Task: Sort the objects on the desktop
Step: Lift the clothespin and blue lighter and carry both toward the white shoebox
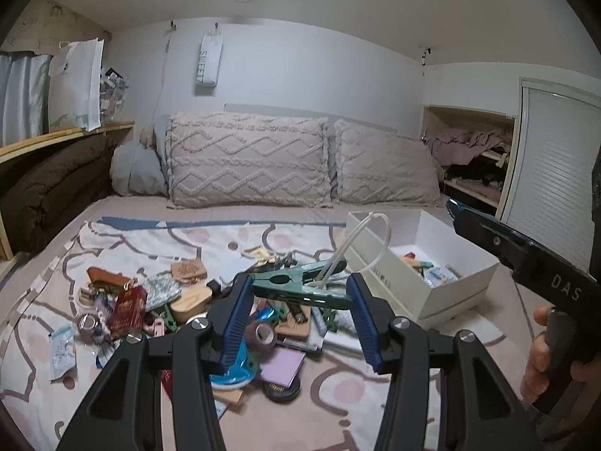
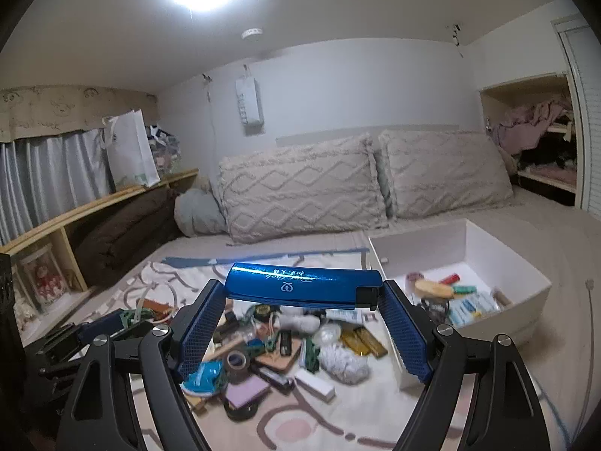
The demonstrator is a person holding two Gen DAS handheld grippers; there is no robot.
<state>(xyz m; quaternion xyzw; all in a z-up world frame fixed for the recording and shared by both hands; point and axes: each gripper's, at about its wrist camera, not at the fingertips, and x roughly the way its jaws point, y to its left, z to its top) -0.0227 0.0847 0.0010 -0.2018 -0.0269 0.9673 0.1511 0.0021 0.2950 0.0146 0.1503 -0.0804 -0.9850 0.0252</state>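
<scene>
The left gripper [image 1: 300,293] is held above the bed [image 1: 375,406], tilted slightly downward, clamped on a green clip [image 1: 300,289]. The right gripper [image 2: 300,297], similarly raised beside the white box [image 2: 518,300], is clamped on a blue lighter [image 2: 300,283] lying crosswise.

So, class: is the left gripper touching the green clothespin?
Touching. The left wrist view shows the green clothespin clamped between the left gripper's jaws, lifted above the clutter.
</scene>
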